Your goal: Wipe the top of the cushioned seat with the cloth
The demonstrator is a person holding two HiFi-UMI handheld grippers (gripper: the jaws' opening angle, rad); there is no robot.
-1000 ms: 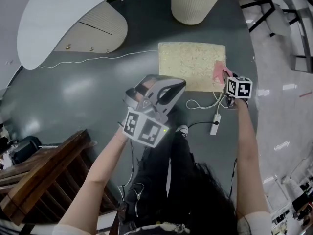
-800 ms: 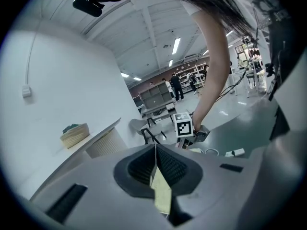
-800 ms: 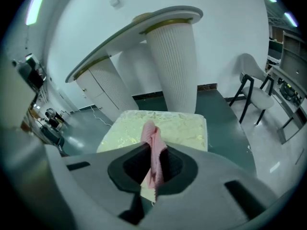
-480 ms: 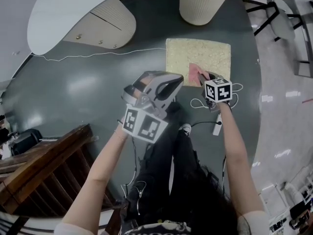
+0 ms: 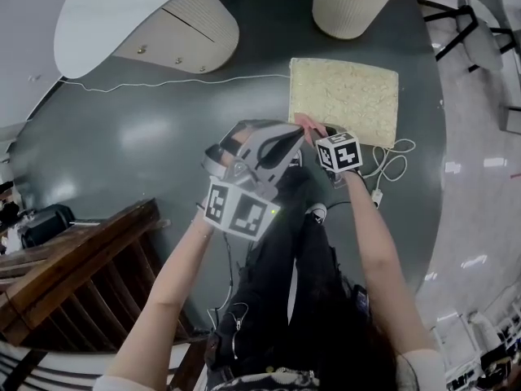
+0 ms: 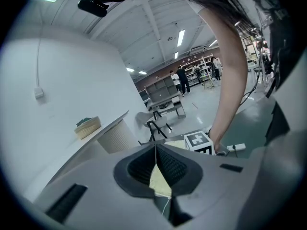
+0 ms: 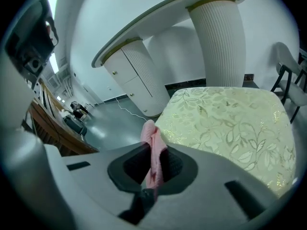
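1. Dark grey floor [image 5: 138, 137] fills most of the head view. A white table [image 5: 106, 15] curves across the upper left, and its ribbed column [image 5: 354, 2] stands at the top.
2. Your seat [image 5: 350, 96] (pale top, leaf pattern) sits in the upper right of that view, just below the column.
3. Your right gripper [image 5: 312, 130] is at the seat's lower left corner. Its jaws pinch a pink cloth [image 7: 152, 145], which stands up between them as a folded strip.
4. In the right gripper view the cloth shows against the seat's left edge, with the patterned top spreading to its right. You cannot tell from any view whether the cloth touches the top.
5. Your left gripper [image 5: 289, 141] hangs over the floor at centre frame, just left of the right one and off the seat. Its jaws are pressed together at the tips with nothing held (a sliver of the seat shows through the slit below them).
6. A white cable [image 5: 391, 165] loops on the floor at the seat's lower right, near a power strip [image 5: 376, 195].
7. Wooden steps [image 5: 73, 275] fill the lower left.
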